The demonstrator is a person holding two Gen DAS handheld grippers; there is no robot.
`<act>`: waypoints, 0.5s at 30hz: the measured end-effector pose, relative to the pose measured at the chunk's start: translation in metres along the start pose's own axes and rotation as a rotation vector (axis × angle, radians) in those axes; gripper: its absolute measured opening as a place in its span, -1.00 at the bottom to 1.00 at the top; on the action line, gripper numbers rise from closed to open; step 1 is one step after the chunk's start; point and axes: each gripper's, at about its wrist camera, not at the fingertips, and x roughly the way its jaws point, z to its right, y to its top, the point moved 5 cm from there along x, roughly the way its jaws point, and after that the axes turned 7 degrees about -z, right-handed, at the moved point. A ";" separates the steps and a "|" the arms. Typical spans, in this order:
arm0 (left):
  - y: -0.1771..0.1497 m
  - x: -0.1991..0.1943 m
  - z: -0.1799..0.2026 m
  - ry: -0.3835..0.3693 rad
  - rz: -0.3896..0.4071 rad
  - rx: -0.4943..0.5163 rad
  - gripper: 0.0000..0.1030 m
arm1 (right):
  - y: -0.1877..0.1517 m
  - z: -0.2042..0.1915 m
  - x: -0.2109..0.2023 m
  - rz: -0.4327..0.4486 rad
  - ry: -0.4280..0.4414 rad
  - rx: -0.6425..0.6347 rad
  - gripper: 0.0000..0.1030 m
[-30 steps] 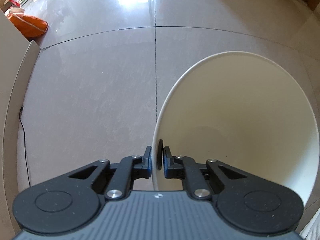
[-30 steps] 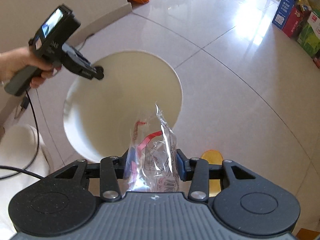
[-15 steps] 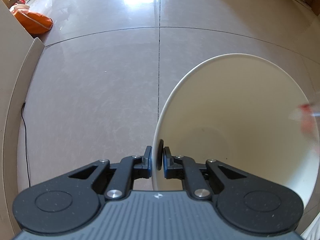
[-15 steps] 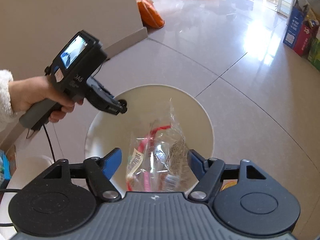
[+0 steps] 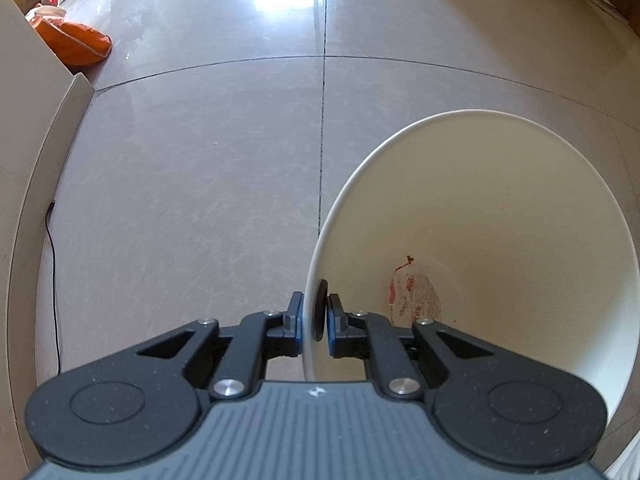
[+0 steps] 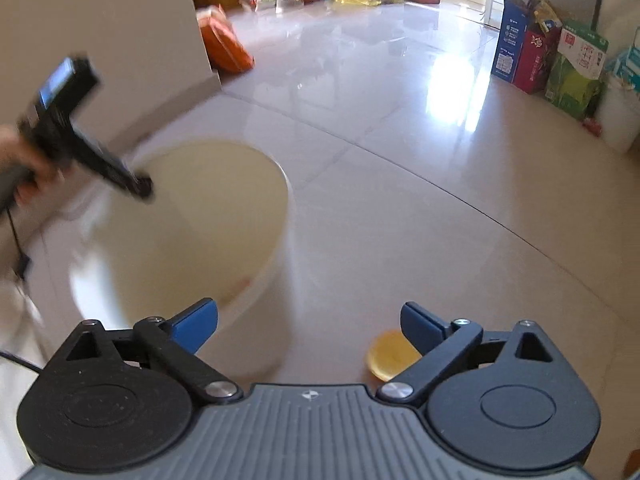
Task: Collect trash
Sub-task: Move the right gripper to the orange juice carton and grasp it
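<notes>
The clear plastic wrapper [image 5: 414, 300], crumpled and printed with red lettering and fine text, lies at the bottom of the white bin [image 5: 500, 152] that stands on the glossy tiled floor [image 5: 200, 200]. The left tool [image 5: 314, 314] is clenched on the bin's rim, one finger outside the wall and one inside. The right tool [image 6: 310, 320] hangs released and holds nothing, its blue-tipped fingers [image 6: 196, 320] spread wide just beside the blurred bin, with a small yellow lid [image 6: 390, 356] on the floor beneath it.
</notes>
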 end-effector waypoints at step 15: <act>-0.003 -0.001 -0.002 -0.001 0.005 -0.005 -0.82 | -0.135 0.010 0.156 -0.382 -0.026 -0.233 0.63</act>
